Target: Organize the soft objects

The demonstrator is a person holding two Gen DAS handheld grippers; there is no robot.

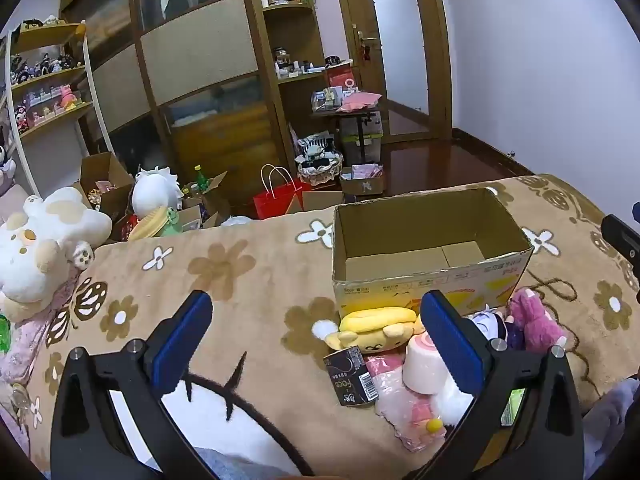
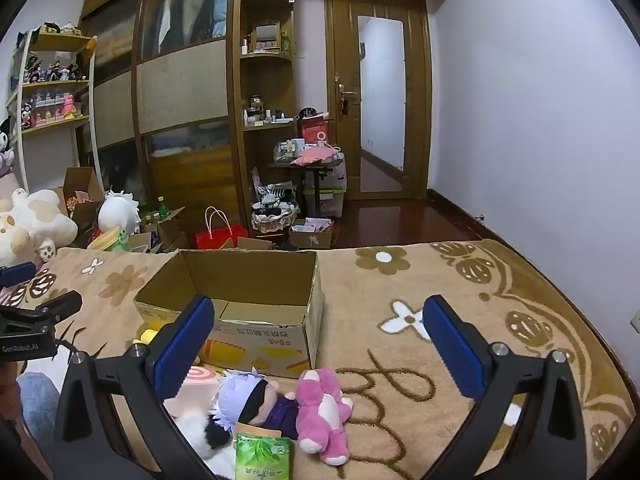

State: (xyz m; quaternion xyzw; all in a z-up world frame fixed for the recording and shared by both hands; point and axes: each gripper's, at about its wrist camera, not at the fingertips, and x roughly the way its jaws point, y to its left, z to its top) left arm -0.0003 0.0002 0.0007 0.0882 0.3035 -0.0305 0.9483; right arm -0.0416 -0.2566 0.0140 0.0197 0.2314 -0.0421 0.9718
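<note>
Both tools hang low over the bed, pointing toward the far wardrobe. The left hand-held gripper (image 1: 316,336) has its jaws spread wide and holds nothing; the right hand-held gripper (image 2: 320,340) is just as wide apart and bare. An open cardboard box (image 1: 420,232) stands on the flowered blanket (image 1: 240,264) ahead of both, with only its folded bottom flaps showing inside.

The left view alone shows a yellow plush (image 1: 376,322) against the box front, a dark packet (image 1: 352,376) and a pink-and-white roll plush (image 1: 424,364) near the right blue pad. The right view alone shows a green tea packet (image 2: 262,456) at the bottom edge. Both show the white-haired doll (image 2: 248,400) and the pink plush (image 2: 320,412) touching side by side in front of the box, lying between the right tool's fingers but below them, well apart from the pads
</note>
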